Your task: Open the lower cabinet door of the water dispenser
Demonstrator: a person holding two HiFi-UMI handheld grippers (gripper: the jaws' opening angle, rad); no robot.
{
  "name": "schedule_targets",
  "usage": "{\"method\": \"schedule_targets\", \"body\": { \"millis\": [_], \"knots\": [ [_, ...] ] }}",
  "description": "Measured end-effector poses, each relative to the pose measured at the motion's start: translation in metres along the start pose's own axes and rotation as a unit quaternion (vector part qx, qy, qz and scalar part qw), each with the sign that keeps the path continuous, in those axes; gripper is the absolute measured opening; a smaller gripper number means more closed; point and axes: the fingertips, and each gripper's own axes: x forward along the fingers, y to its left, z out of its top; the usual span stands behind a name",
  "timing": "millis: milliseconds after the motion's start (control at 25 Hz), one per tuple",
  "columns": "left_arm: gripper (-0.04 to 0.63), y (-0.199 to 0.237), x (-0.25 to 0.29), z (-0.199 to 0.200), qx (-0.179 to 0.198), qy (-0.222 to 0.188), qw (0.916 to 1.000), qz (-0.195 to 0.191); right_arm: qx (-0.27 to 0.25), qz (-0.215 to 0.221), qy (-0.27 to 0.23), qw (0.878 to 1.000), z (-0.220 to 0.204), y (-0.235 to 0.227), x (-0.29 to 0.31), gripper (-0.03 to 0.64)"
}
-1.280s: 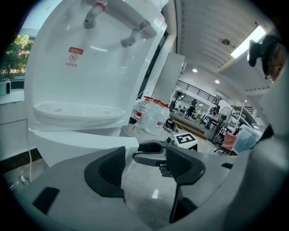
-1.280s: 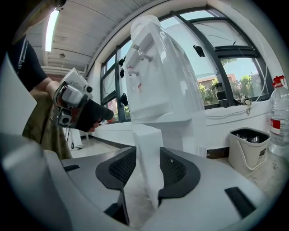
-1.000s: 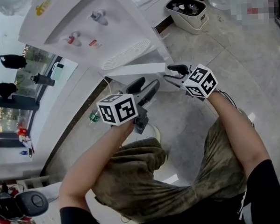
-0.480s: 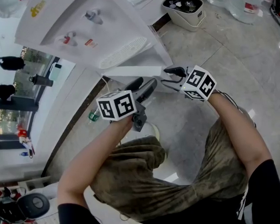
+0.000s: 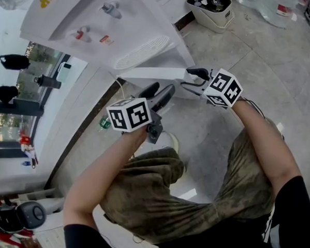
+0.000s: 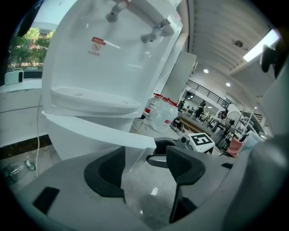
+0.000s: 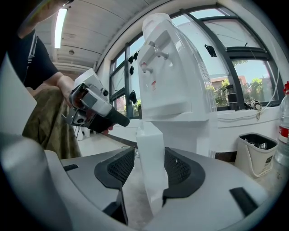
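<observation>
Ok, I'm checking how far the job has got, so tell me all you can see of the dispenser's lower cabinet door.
The lower cabinet door is a white slab, plastic by its look, thick and square-edged. It stands upright, swung open from the base of the water dispenser, below the drip tray. Its free edge stands between the jaws of the right gripper, which have just been opening; a gap shows beside one pad. The left gripper, jaws apart, is close by but grips nothing.

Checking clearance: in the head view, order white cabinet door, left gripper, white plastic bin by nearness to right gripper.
1. White cabinet door, between its jaws, just opened wider.
2. Left gripper, just left.
3. White plastic bin, upper right.
</observation>
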Motion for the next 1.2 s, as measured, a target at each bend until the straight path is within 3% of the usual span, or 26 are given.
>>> {"method": "schedule_targets", "body": {
  "millis": [360,880,1200],
  "knots": [
    [0.262,0.003,-0.012,-0.007,-0.003,0.001,1.0000,0.001,-0.011,0.008,0.001,1.000,0.001,0.006,0.006,0.179],
    [0.264,0.007,-0.024,-0.012,-0.008,0.001,0.9998,0.016,-0.015,0.103,0.014,0.994,-0.004,0.048,0.014,0.187],
    [0.265,0.015,-0.039,-0.008,-0.025,-0.018,0.9993,0.021,-0.010,0.135,0.015,0.991,-0.004,0.059,0.016,0.193]
  ]
}}
